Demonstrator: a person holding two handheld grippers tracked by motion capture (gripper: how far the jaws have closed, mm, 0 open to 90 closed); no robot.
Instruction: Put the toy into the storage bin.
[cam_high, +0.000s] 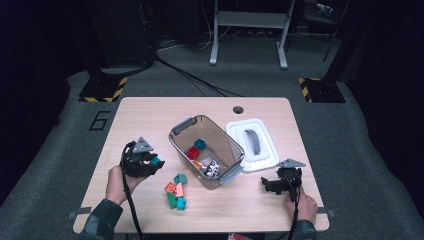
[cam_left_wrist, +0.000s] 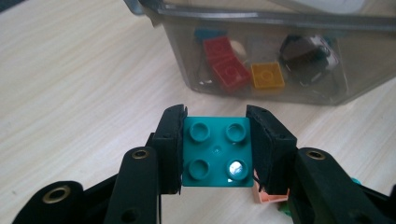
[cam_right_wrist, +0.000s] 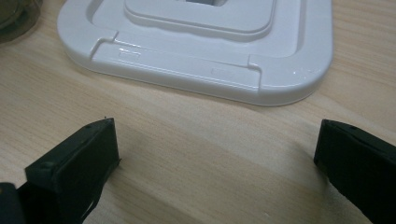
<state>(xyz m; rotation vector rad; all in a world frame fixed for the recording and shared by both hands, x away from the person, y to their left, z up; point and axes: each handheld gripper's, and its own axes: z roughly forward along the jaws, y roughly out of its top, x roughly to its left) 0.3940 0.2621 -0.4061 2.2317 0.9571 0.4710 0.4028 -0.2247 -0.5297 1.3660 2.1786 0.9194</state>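
A teal four-stud brick (cam_left_wrist: 217, 151) sits clamped between the black jaws of my left gripper (cam_left_wrist: 215, 144), held above the wooden table. From the high view that gripper (cam_high: 152, 162) hangs left of the clear plastic bin (cam_high: 176, 145), with the teal brick (cam_high: 156, 160) at its tip. Inside the bin lie red bricks (cam_left_wrist: 224, 60), an orange brick (cam_left_wrist: 267, 75), a teal piece (cam_high: 200, 144) and a dark toy (cam_left_wrist: 308, 51). My right gripper (cam_right_wrist: 215, 154) rests low over the table with its jaws wide apart and nothing between them, just short of the white lid (cam_right_wrist: 205, 46).
A small heap of loose bricks (cam_high: 176, 192), teal, green and salmon, lies on the table in front of the bin. The white lid (cam_high: 252, 145) with a grey handle lies right of the bin. A cable hole (cam_high: 238, 109) sits near the table's far edge.
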